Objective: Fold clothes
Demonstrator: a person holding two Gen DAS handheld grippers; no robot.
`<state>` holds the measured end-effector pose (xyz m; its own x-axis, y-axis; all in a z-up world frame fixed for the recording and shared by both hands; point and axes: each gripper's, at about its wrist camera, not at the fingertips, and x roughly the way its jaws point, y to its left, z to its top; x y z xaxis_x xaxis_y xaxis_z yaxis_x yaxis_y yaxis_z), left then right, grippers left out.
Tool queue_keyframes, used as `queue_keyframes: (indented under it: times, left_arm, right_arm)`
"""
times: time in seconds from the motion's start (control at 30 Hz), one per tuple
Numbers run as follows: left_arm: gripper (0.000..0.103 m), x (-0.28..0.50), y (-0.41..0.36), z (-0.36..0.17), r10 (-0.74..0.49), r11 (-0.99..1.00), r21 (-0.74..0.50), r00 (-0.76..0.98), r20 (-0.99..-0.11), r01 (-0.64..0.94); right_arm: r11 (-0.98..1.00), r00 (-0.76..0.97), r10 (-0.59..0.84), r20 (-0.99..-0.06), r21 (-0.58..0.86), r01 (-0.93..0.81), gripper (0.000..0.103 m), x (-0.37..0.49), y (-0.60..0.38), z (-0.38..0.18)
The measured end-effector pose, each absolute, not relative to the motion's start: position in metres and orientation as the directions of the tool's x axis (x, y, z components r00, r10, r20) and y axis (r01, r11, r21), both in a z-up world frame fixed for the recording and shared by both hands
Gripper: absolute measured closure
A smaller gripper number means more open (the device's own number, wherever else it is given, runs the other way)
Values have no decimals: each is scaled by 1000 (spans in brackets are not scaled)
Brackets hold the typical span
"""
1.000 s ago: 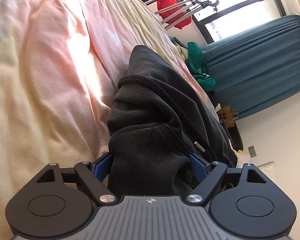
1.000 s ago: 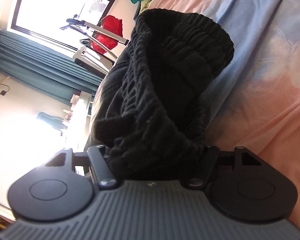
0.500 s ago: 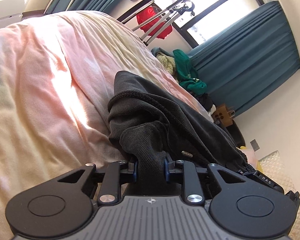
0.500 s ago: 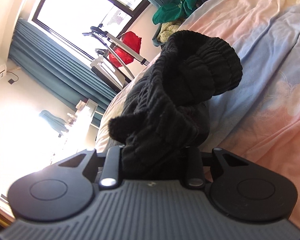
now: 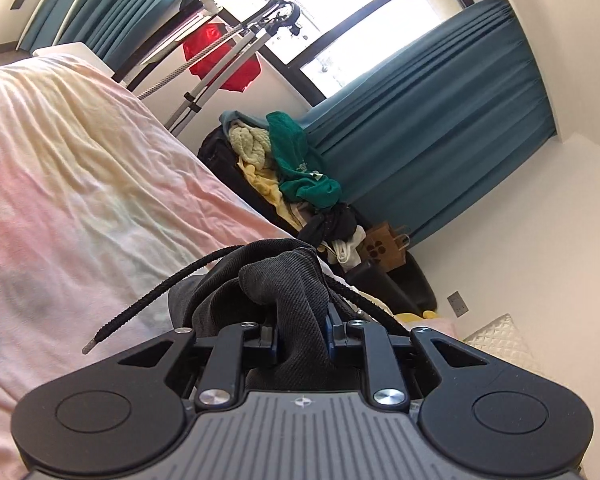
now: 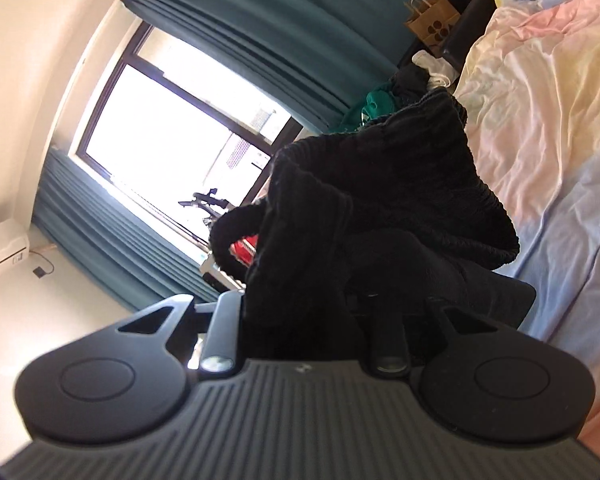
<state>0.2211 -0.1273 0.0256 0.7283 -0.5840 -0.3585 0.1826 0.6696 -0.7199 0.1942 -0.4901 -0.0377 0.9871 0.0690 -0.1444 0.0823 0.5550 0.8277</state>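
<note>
Both tongs are clamped on the same dark garment. At the bottom centre of the left wrist view, the left tongs (image 5: 300,338) pinch a bunched fold of the dark garment (image 5: 284,284) between blue pads; a black drawstring (image 5: 152,296) arcs out toward the lower left over the pastel bed sheet (image 5: 80,184). In the right wrist view the right tongs (image 6: 304,312) grip a thick wad of the garment (image 6: 380,200), its ribbed waistband sagging toward the right above the sheet (image 6: 540,120).

Compared with half a second ago, the garment has been lifted off the bed and both cameras have tilted up, bringing more window and teal curtain (image 5: 440,120) into frame.

The right tongs' pads are buried in shadowed cloth and cannot be made out. Farther back in the left wrist view, a clothes pile (image 5: 296,168) lies beside the bed.
</note>
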Motion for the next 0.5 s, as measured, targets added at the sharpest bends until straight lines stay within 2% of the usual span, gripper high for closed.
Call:
queue_keyframes:
  times: [0.13, 0.27, 0.37, 0.5]
  left_arm:
    - [82, 287, -203, 18, -626, 664, -707, 697, -349, 243]
    - [82, 338, -267, 0, -655, 671, -670, 677, -335, 317]
    - [82, 367, -307, -22, -666, 687, -632, 659, -349, 360]
    - [82, 382, -334, -60, -660, 718, -575, 646, -383, 392]
  right_arm:
    - [571, 996, -57, -75, 816, 94, 73, 225, -540, -50]
    - [601, 983, -181, 9, 793, 103, 73, 246, -577, -88]
    - [583, 971, -239, -5, 799, 148, 73, 254, -595, -127]
    - [531, 959, -268, -92, 817, 226, 73, 260, -607, -177]
